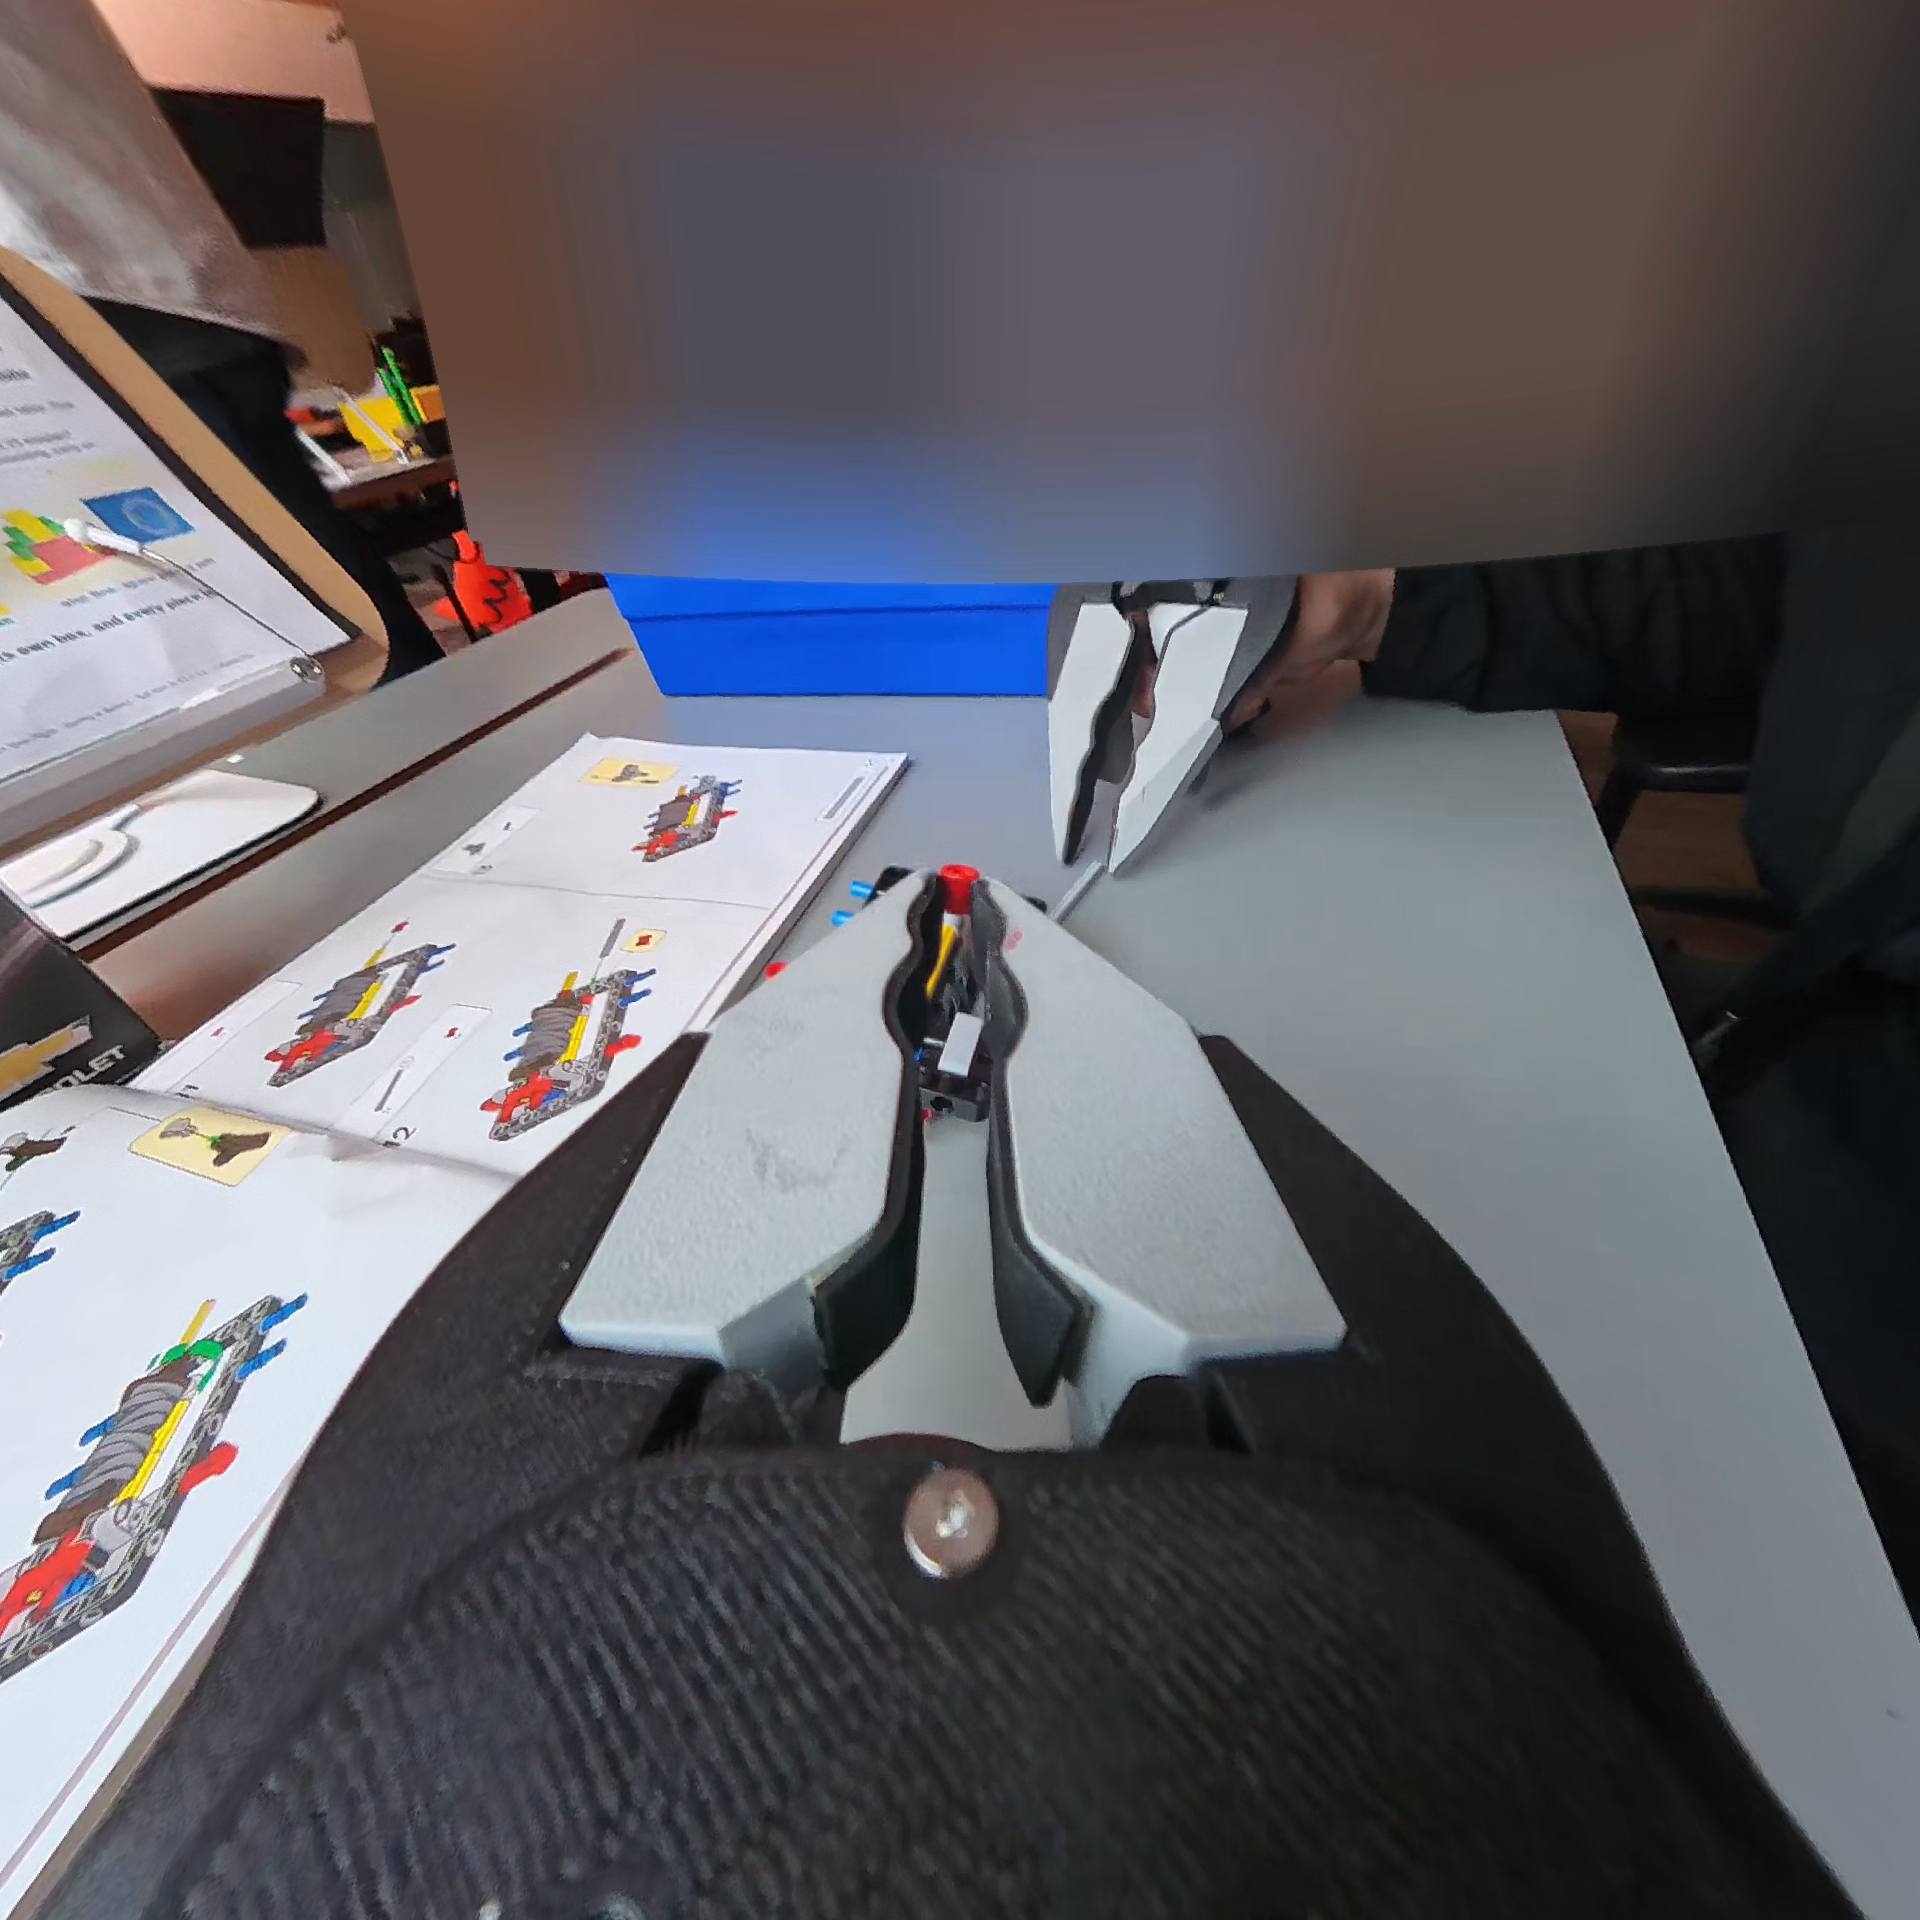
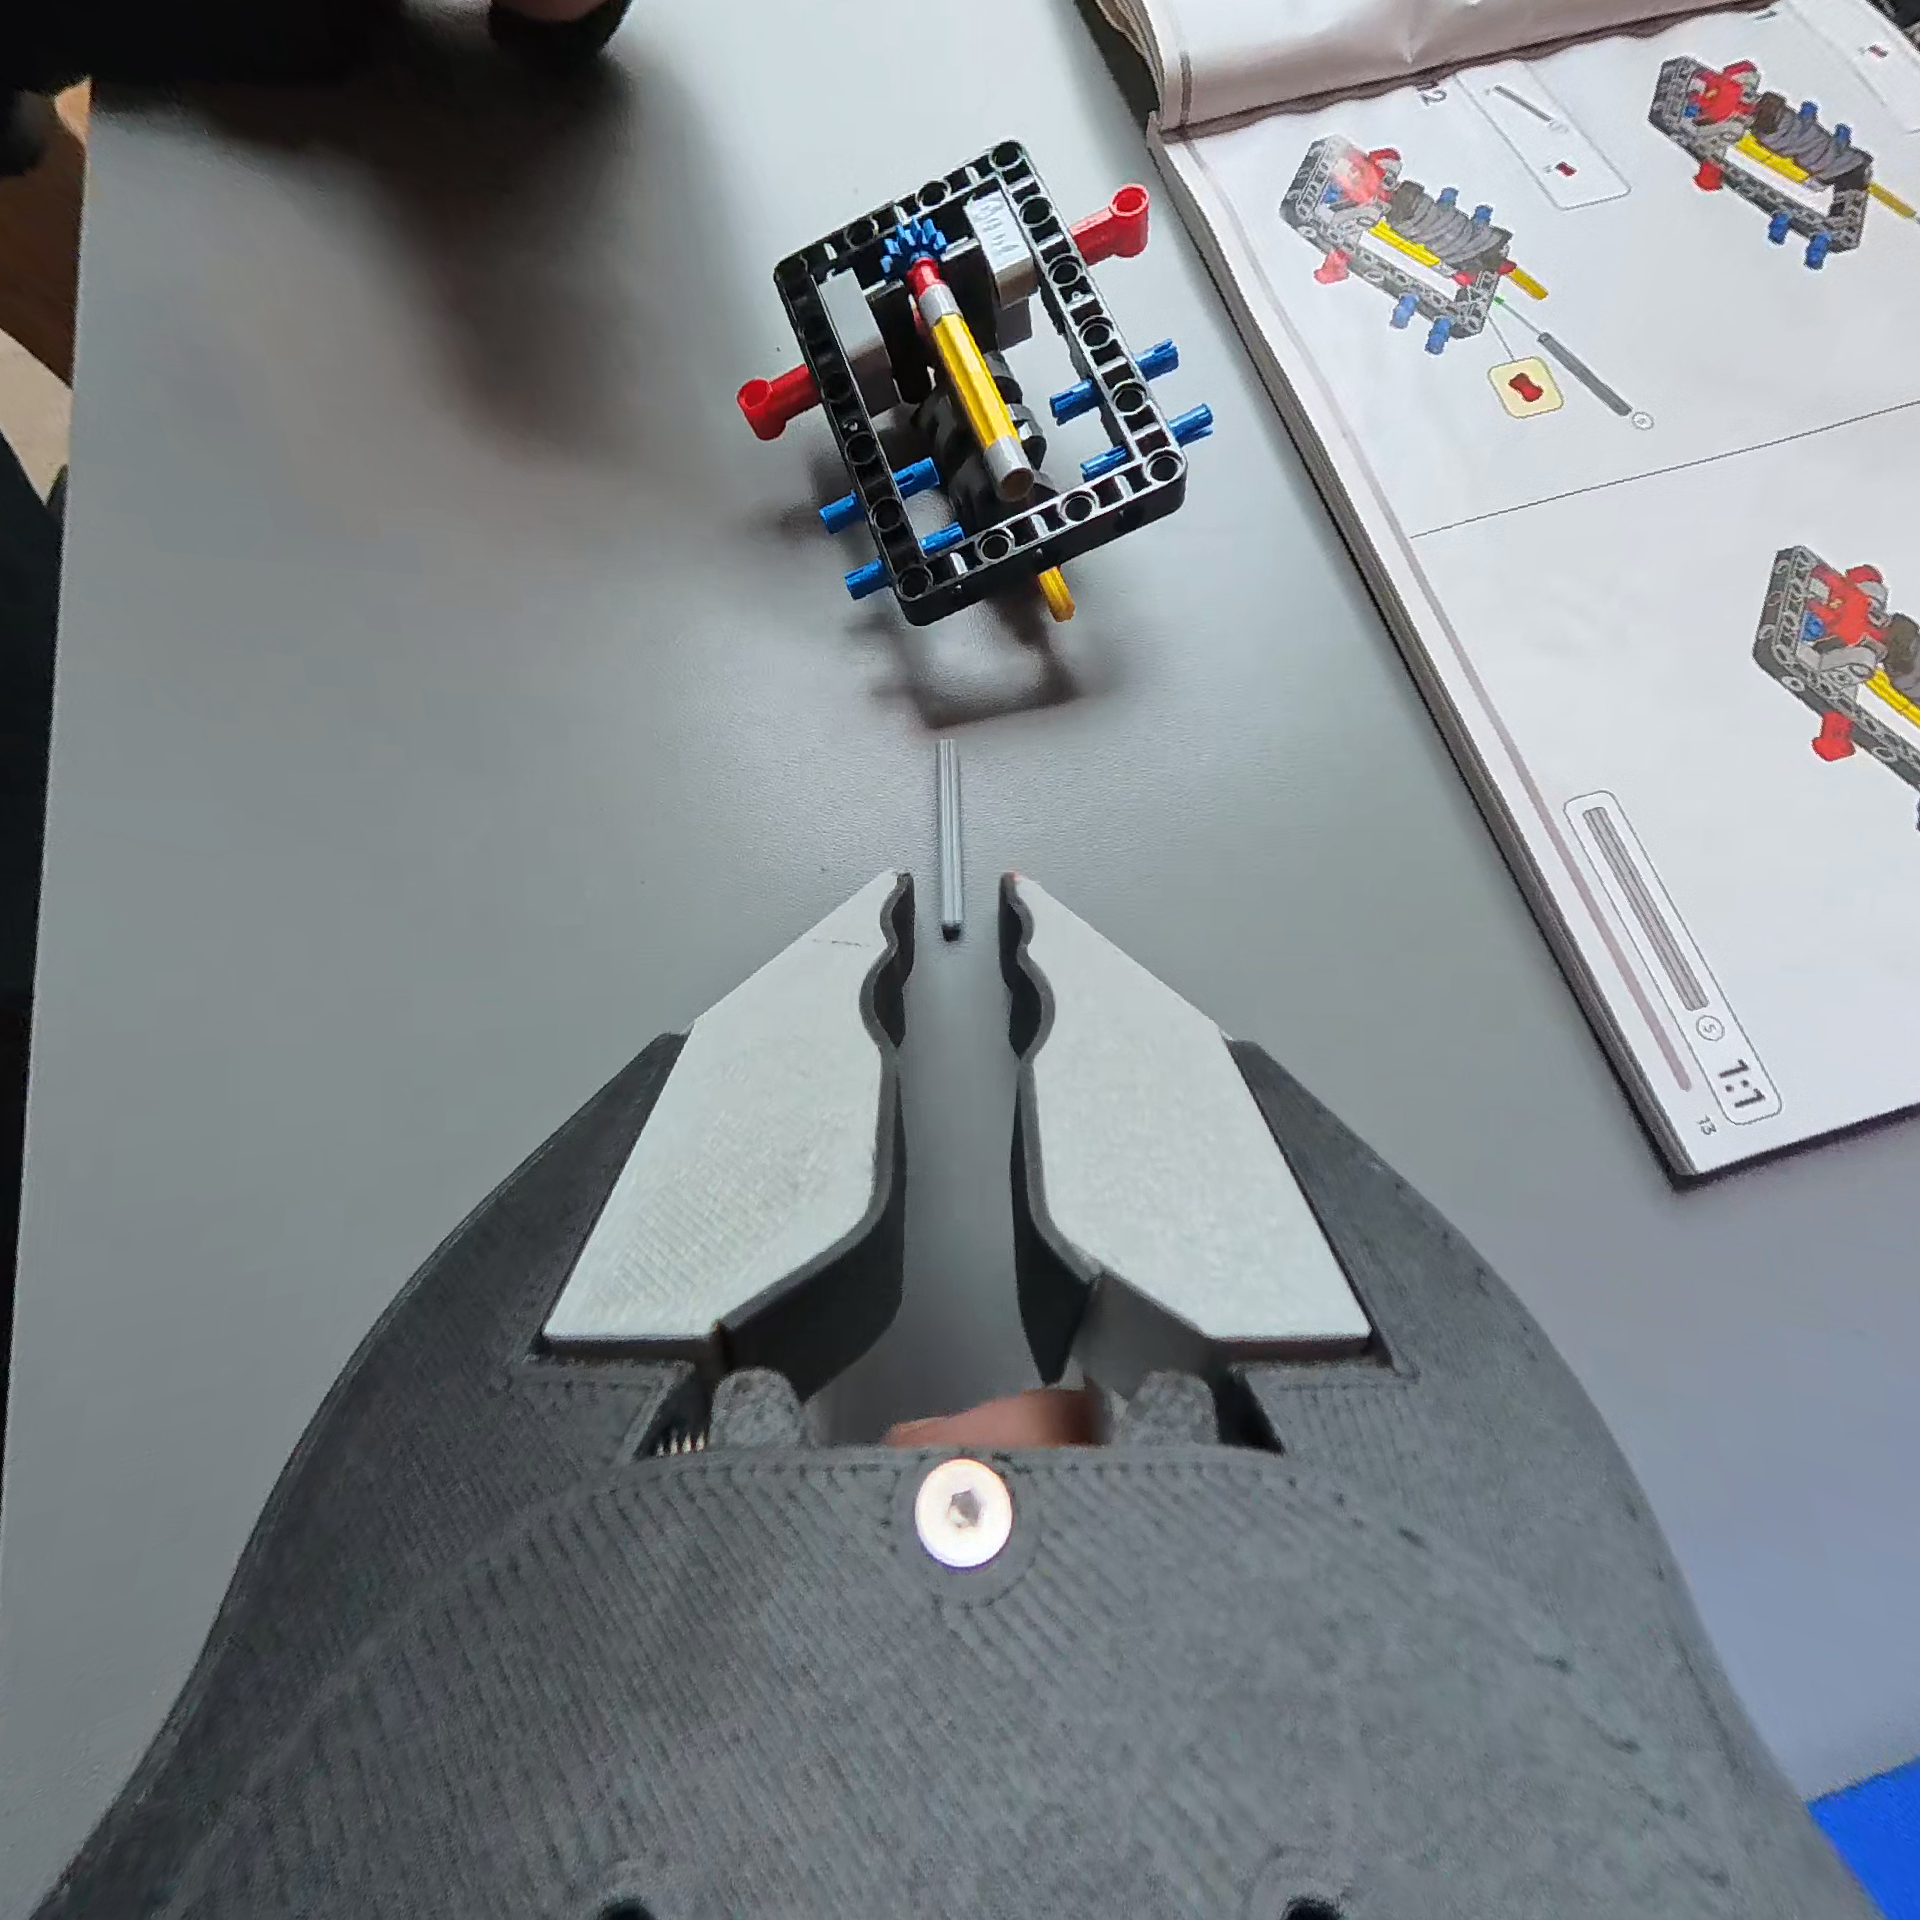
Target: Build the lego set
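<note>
Right gripper (image 2: 954, 902) jaws are open around the thin grey axle rod (image 2: 949, 831) lying on the grey counter (image 2: 416, 831): close squarely on its end. Left gripper (image 1: 951, 896) jaws clamp the black frame assembly (image 2: 982, 390); keep it level.

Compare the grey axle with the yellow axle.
The grey axle lies loose on the table, while the yellow axle is fitted inside the black frame. The grey axle is bare; the yellow axle carries grey sleeves at its ends. Both are straight, slim rods.
</note>
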`<state>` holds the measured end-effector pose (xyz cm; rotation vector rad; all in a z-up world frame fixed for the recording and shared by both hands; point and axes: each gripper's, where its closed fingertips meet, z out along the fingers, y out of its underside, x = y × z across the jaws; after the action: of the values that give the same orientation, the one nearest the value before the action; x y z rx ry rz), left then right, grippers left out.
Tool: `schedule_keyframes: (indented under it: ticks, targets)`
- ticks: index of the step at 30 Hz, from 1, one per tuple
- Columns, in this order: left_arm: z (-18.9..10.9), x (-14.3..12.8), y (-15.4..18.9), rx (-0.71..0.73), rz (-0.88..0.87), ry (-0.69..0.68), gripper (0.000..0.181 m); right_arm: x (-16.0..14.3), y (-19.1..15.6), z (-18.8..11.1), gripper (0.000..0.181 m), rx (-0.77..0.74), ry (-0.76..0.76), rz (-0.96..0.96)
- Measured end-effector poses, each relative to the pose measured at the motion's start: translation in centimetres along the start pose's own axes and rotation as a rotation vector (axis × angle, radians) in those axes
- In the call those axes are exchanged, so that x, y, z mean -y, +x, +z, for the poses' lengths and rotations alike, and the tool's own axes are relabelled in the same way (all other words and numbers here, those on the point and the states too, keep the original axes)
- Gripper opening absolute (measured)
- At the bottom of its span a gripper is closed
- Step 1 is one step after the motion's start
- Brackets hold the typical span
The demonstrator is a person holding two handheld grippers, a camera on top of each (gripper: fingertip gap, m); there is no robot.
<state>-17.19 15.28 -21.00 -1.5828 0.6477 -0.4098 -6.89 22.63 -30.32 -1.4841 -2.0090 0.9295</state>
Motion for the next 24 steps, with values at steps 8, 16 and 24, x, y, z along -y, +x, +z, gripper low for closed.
schedule_keyframes:
  ticks: [8, 16, 24]
  targets:
    - [1.4, -2.0, 0.3, -0.030, -0.031, -0.156, 0.002, -0.2, -0.3, 0.2, 0.000, 0.025, -0.016, -0.013]
    - [4.0, -3.1, 1.3, -0.085, -0.002, -0.324, 0.002, 0.8, 0.0, 0.1, 0.000, 0.005, 0.033, -0.045]
    - [5.6, -5.2, 3.1, -0.150, 0.010, -0.488, 0.002, 2.3, -1.8, -0.1, 0.000, -0.085, 0.067, -0.292]
